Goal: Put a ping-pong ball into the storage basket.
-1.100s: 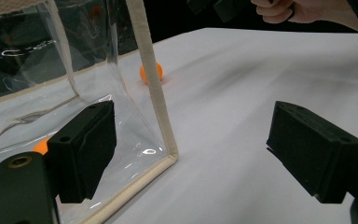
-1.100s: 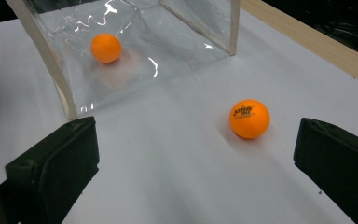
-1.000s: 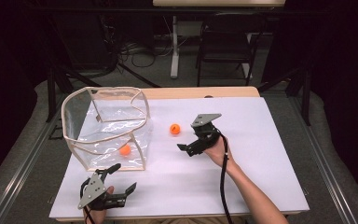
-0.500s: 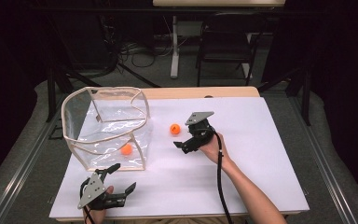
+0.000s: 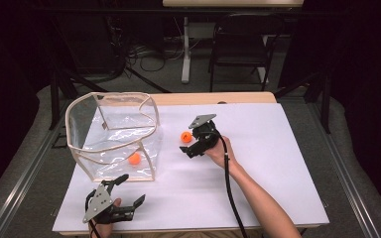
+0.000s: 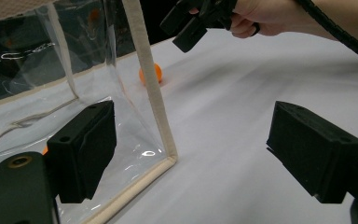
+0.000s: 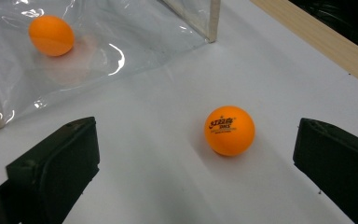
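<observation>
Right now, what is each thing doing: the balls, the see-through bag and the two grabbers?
Ball on table: loose, between open jaws, untouched.
Ball in bag: lying at the bottom.
Bag: upright, top open.
Right gripper: open, beside the ball.
Left gripper: open, empty, near the bag.

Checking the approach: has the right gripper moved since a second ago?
Yes. The right gripper has shifted left, closing on the loose orange ball, which has stayed put.

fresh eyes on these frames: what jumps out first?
The orange ball on the white table, lying between the open jaws of the right claw. Left of it stands a clear bag with a second orange ball inside. The left claw sits open at the table's near edge, beside the bag's corner.
</observation>
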Demonstrator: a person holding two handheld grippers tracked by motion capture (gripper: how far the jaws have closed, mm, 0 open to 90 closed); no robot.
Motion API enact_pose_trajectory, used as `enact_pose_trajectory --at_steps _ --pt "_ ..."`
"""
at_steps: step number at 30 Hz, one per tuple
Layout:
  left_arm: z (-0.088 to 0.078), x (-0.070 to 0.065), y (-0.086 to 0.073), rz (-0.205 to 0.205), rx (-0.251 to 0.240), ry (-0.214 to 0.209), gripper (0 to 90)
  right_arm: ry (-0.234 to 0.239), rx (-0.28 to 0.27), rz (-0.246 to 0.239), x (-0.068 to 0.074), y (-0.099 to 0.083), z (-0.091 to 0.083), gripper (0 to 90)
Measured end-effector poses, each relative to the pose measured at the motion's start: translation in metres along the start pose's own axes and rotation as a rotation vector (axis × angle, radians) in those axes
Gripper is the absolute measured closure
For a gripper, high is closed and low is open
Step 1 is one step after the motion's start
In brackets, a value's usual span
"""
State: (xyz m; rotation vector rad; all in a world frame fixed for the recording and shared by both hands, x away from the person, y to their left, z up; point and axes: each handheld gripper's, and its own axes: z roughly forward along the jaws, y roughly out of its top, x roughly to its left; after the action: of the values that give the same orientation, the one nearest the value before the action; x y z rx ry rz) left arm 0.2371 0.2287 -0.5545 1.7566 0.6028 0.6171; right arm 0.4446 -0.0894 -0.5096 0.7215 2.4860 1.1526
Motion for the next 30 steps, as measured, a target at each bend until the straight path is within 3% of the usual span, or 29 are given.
enact_pose_trajectory --at_steps 13,19,30 --pt "-0.002 -0.001 0.000 0.004 -0.004 0.004 15.7 -0.010 0.004 0.042 -0.014 0.007 0.023 0.4" --pt "-0.002 -0.001 0.000 0.003 -0.004 0.003 15.7 -0.031 0.011 0.048 -0.018 0.005 0.029 0.5" --pt "-0.001 0.000 0.000 0.002 -0.002 0.002 15.7 -0.025 0.012 0.068 -0.024 0.000 0.035 0.5"
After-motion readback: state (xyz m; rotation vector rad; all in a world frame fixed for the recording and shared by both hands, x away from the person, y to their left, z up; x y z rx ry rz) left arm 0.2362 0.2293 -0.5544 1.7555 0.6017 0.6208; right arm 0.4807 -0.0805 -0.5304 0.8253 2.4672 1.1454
